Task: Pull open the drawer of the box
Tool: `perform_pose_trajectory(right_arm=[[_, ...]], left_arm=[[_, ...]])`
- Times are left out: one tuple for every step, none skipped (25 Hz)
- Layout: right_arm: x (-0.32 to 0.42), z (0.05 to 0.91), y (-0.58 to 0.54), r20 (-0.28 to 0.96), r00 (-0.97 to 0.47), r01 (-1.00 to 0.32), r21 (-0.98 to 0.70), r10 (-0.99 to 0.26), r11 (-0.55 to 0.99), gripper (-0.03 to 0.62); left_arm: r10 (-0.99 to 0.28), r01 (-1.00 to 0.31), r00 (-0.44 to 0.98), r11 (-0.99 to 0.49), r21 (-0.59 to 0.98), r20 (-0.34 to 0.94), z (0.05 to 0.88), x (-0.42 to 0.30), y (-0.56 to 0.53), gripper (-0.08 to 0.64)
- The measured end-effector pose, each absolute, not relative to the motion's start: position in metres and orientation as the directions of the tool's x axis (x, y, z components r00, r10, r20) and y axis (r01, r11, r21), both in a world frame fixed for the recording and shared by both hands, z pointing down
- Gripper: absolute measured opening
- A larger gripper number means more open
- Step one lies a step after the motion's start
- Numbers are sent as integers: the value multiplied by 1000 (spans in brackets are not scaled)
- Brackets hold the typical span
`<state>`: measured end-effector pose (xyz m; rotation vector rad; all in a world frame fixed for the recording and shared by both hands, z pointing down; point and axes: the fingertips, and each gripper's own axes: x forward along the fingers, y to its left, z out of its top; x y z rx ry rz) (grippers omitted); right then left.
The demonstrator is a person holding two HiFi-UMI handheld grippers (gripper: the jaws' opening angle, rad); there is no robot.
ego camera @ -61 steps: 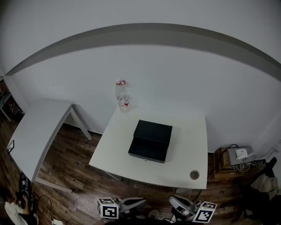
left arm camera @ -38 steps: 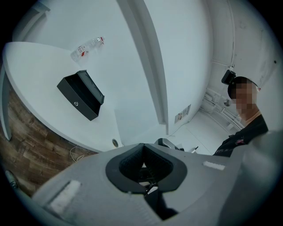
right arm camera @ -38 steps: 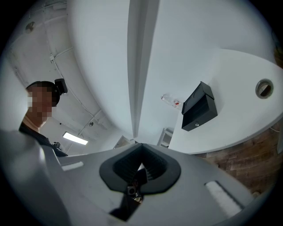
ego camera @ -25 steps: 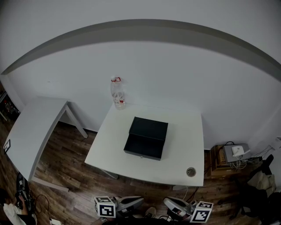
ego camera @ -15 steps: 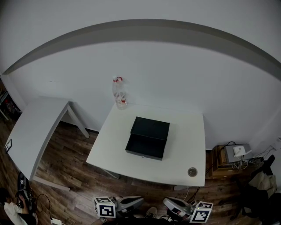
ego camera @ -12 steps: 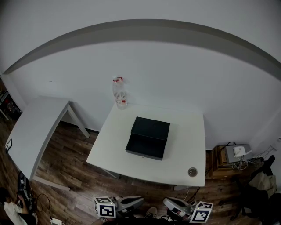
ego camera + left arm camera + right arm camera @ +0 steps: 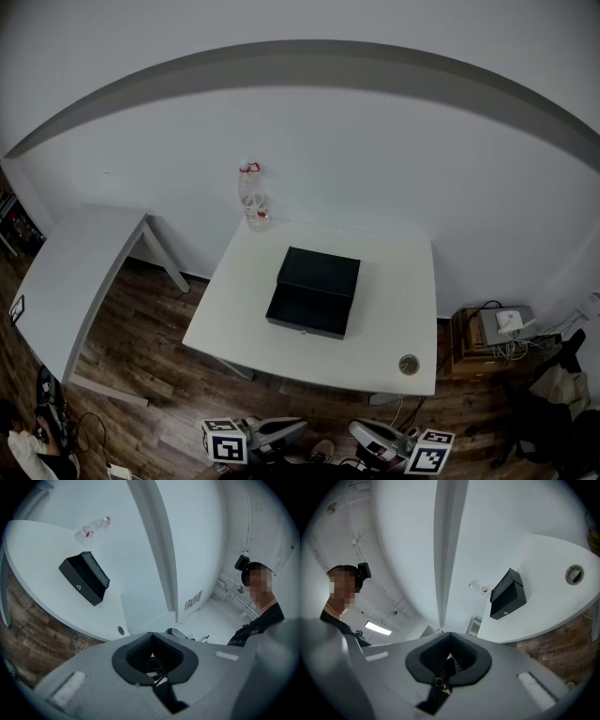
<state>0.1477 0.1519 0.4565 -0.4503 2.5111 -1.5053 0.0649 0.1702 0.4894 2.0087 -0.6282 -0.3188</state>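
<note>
Box (image 7: 313, 292) on table (image 7: 398, 323); left tongs (image 7: 151, 645) pressed together, empty; right tongs (image 7: 449, 654) likewise.

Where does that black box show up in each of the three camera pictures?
Head view: black box in the middle, on the white table.
Left gripper view: black box at upper left.
Right gripper view: black box right of centre.
Shared landmark: the plastic bottle behind the box.

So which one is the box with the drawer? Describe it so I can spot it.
Find the white table straight ahead, against the wall. Near its centre lies the box: flat and black, the only dark thing on it, unlike the clear bottle behind it.
</note>
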Motion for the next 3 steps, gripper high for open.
perform_pose_trajectory(right_arm=[[148, 457, 151, 2, -938, -165, -882, -346, 442, 3], [149, 457, 151, 2, -938, -165, -881, -346, 443, 3], [150, 457, 151, 2, -939, -165, -881, -345, 443, 3]], left_arm=[[-552, -301, 833, -397, 867, 36, 489, 66, 170, 0], [-551, -302, 834, -400, 865, 37, 488, 67, 170, 0], [-550, -304, 835, -402, 864, 38, 488, 68, 170, 0]])
